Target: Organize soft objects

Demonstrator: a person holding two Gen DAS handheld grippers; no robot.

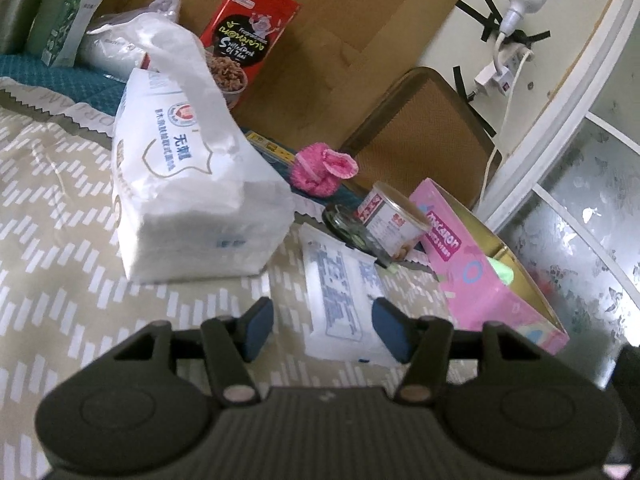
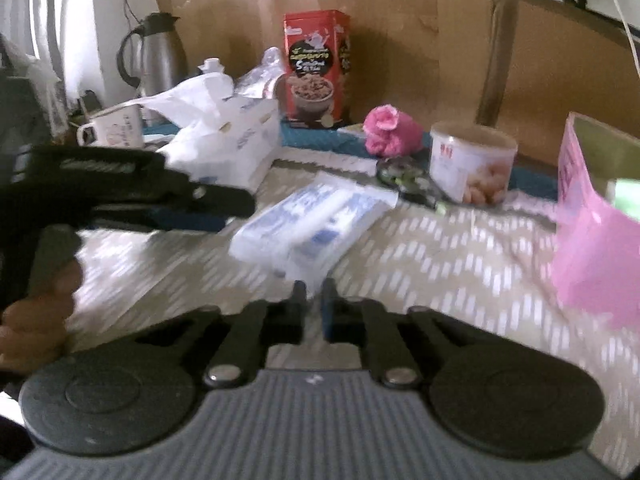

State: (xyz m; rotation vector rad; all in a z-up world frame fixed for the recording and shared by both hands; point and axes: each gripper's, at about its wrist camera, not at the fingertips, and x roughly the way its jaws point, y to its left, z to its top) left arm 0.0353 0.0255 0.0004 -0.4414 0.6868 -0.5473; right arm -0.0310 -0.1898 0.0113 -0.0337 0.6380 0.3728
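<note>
A small flat white tissue pack (image 1: 342, 300) with blue print lies on the patterned bedspread (image 1: 60, 220); it also shows in the right wrist view (image 2: 312, 216). My left gripper (image 1: 324, 330) is open, its right pad beside the pack's near end. A large white tissue pack (image 1: 188, 176) stands to the left. A pink knitted ball (image 1: 324, 170) lies behind; it also shows in the right wrist view (image 2: 390, 130). My right gripper (image 2: 312, 296) is shut and empty, just short of the small pack.
An open pink box (image 1: 496, 264) stands at the right, with a white tin can (image 1: 394, 220) and a glass jar (image 1: 352, 228) beside it. A red snack box (image 1: 248, 36), a steel kettle (image 2: 156, 56) and a mug (image 2: 116, 126) stand at the back.
</note>
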